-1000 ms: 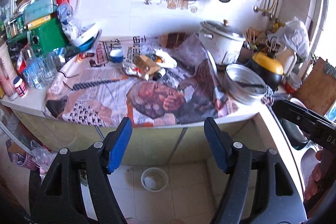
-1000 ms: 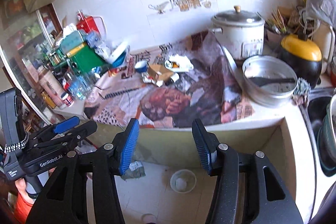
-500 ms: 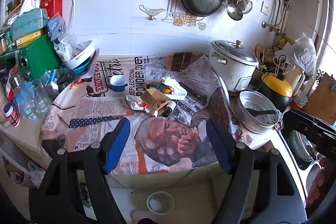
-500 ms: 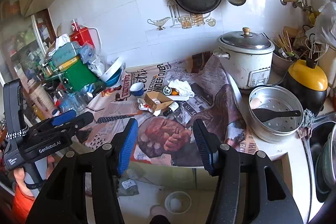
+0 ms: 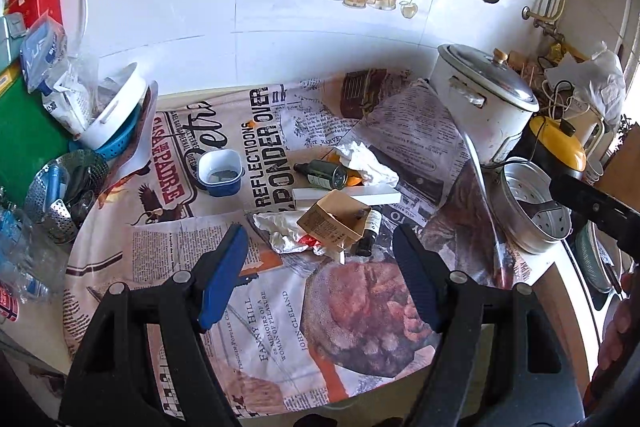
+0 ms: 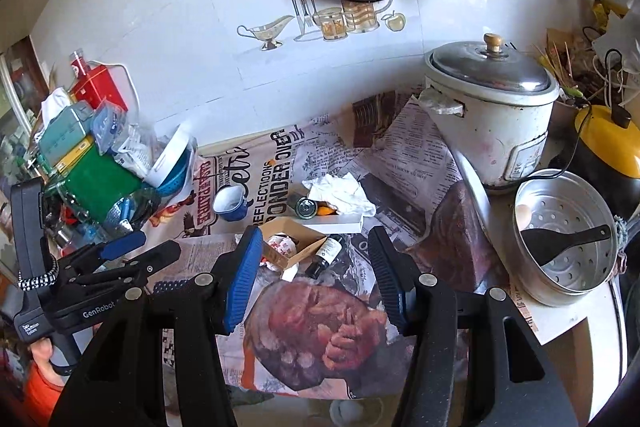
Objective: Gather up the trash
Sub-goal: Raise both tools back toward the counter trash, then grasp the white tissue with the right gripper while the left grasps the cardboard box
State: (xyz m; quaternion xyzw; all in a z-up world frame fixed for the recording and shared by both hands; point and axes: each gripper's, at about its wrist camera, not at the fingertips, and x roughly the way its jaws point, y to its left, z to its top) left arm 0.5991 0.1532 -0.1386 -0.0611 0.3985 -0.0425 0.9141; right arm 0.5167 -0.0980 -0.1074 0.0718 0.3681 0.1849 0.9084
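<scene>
Nothing collected yet: both my tongs, left [image 5: 316, 275] and right [image 6: 316, 277], stand apart and empty, trash pile [image 5: 332, 203] at 12 o'clock on the table [image 5: 160, 307].

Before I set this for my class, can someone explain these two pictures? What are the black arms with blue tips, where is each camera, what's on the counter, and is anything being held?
There is no robot. A person holds a hand-held claw in each hand, with a wide-angle camera on each looking along its two fingers. One picture is from the left claw, the other from the right claw; the right view also shows the left one beside it. Both are open and empty. On the newspaper-covered counter lies the trash: a cardboard box, crumpled tissue, a wrapper and small bottles. A rice cooker stands to the right.
</scene>
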